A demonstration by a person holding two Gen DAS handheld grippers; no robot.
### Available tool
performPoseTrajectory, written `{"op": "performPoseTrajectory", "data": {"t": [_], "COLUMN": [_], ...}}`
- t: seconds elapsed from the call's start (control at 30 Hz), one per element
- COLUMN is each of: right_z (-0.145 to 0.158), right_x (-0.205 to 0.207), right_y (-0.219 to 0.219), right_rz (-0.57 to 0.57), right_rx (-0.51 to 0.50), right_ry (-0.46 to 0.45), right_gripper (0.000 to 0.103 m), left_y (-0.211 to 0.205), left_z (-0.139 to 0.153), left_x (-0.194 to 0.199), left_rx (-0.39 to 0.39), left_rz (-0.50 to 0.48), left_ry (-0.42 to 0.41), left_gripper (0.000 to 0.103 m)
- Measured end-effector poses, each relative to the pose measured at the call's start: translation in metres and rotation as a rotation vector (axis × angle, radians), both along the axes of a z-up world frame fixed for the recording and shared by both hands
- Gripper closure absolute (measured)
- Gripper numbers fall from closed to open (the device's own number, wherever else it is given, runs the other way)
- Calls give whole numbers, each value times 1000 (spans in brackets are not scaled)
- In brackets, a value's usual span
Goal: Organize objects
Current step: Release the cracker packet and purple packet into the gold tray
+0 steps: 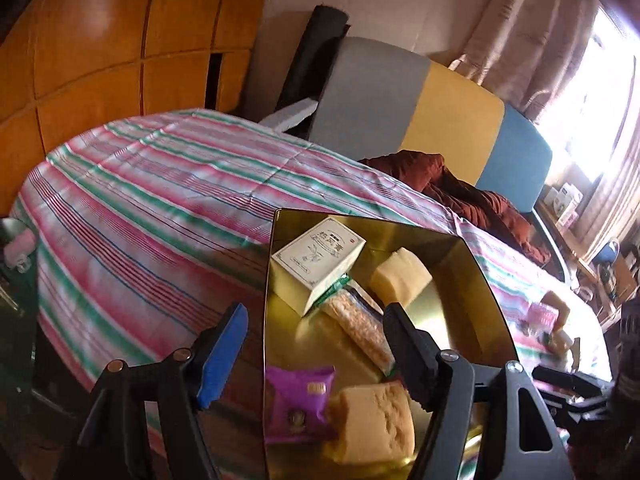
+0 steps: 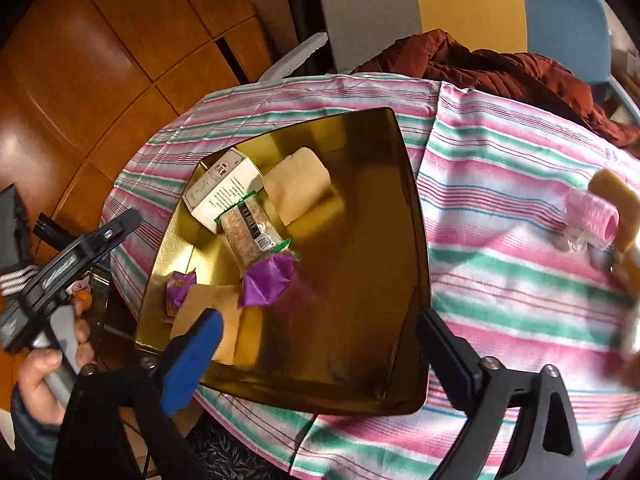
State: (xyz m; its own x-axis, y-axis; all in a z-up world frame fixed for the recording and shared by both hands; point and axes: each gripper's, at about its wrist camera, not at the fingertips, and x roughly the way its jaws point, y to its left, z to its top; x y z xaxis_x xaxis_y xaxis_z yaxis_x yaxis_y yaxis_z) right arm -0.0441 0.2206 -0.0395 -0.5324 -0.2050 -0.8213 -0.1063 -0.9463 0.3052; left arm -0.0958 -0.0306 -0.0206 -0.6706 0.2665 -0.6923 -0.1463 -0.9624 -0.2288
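A gold square tray (image 2: 360, 248) sits on the striped tablecloth (image 2: 500, 280). In it lie a white box (image 2: 220, 190), a pale yellow sponge (image 2: 298, 186), a grain snack bar (image 2: 246, 232), a blurred purple packet (image 2: 266, 280), a second purple packet (image 2: 180, 286) and a tan sponge (image 2: 212, 312). My right gripper (image 2: 320, 360) hangs open over the tray's near edge with nothing between its fingers. My left gripper (image 1: 316, 354) is open too, straddling the tray's (image 1: 452, 308) left rim near the purple packet (image 1: 298, 400) and tan sponge (image 1: 374, 420).
A pink hair roller (image 2: 592, 220) and a yellow sponge (image 2: 612, 196) lie on the cloth right of the tray. A rust-coloured jacket (image 2: 500, 68) rests on the chairs behind. A person's hand (image 2: 44, 364) holds the left gripper's handle. The wooden floor (image 2: 80, 80) lies left of the table.
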Motion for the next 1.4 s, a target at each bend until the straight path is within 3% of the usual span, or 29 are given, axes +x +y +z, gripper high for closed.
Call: {"op": "performPoseTrajectory", "data": {"t": [0.3,0.67,1.4], "right_z": [7,19,20], "right_x": [18,36,59], "right_y": [-18,-20,1], "right_rz": [-6,-78,-143], "right_rx": [138,295,319], "right_ry": [89,183,216], "right_gripper": [0,0,0], "left_y": [23,36,66], "left_z": [9,2,7], "left_x": [36,57,72], "left_rx": [-90,-126,-144], "left_rz": [-25,22,-81], "left_ry": [52,36,56], "left_gripper": [32,32,32]}}
